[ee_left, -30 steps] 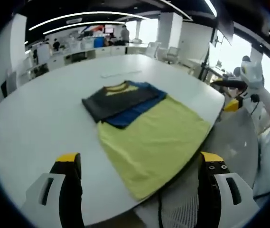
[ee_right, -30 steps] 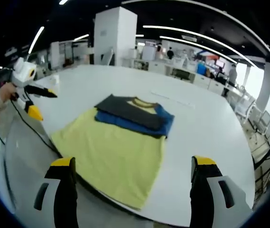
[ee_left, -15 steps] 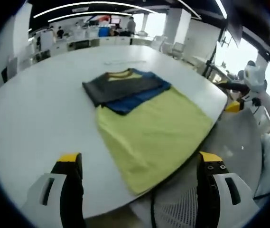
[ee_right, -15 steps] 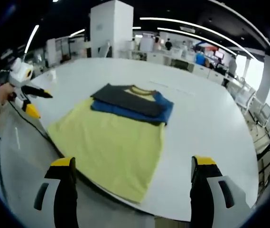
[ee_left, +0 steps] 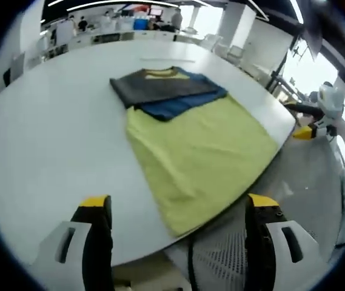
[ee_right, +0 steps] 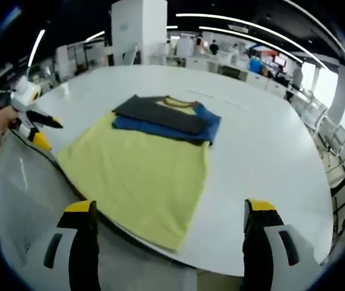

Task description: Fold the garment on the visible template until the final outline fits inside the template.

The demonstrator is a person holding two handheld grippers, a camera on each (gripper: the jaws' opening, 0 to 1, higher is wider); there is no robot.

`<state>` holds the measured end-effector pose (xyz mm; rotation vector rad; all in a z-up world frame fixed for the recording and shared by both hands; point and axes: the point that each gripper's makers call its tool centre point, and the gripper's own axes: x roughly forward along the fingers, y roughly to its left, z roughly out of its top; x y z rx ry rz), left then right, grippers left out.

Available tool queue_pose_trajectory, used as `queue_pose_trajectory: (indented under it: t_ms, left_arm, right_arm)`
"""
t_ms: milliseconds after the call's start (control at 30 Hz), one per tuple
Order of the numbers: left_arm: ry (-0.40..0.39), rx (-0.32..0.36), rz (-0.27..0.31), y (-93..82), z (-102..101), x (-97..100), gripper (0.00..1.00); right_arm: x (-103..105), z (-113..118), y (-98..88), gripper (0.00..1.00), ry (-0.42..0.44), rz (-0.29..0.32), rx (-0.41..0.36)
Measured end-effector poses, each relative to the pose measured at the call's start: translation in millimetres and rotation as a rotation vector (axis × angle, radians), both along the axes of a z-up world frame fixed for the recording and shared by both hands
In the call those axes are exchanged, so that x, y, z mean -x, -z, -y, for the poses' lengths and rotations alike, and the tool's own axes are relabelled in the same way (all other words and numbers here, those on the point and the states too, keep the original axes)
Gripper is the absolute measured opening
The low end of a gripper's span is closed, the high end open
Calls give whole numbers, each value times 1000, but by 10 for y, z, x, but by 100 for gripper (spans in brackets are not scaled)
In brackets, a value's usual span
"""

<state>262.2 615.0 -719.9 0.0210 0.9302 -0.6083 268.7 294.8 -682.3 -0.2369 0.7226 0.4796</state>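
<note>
A yellow short-sleeved T-shirt with dark grey and blue sleeves (ee_left: 190,136) (ee_right: 145,160) lies flat on a large white round-edged table (ee_left: 45,145) (ee_right: 269,157). Its collar end points away from both cameras, and the two sleeves are folded across the chest, the grey one lying on top of the blue. The yellow body is spread out, with the hem at the near table edge. Whether a template lies under it cannot be told.

The left gripper (ee_left: 175,242) hangs off the near table edge, its yellow-tipped jaws spread wide and holding nothing; the shirt's hem corner sits between them, farther off. The right gripper (ee_right: 167,242) is likewise spread wide and empty, short of the hem. Each gripper also shows in the other's view, held by a hand out beyond the table edge (ee_left: 318,115) (ee_right: 30,115).

A dark cable (ee_left: 190,267) hangs below the table edge near the left gripper. Beyond the table stand a white pillar (ee_right: 139,30), rows of desks and chairs (ee_left: 221,51), and a few people far off (ee_right: 296,76). Nothing lies on the shirt or between it and the grippers.
</note>
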Motion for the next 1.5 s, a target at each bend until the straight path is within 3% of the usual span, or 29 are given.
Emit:
queue_pose_trajectory:
  t_ms: [100, 667, 867, 1000, 1433, 1500]
  left_arm:
    - [-6, 1, -38, 51, -8, 44, 85]
    - [-56, -7, -126, 244, -107, 163, 55]
    - [-78, -1, -154, 290, -118, 186, 52]
    - [-80, -4, -163, 309, -125, 199, 51]
    - [-48, -59, -177, 358, -146, 224, 44]
    - [-49, -64, -179, 363, -153, 221, 43]
  right_arm:
    - [41, -34, 57, 91, -36, -28, 15]
    - [80, 43, 281, 73, -52, -139, 49]
    - [90, 97, 349, 65, -49, -166, 59]
    - [110, 146, 410, 67, -48, -187, 98]
    - [180, 197, 516, 45, -41, -258, 83]
    - [199, 247, 567, 40, -35, -276, 115]
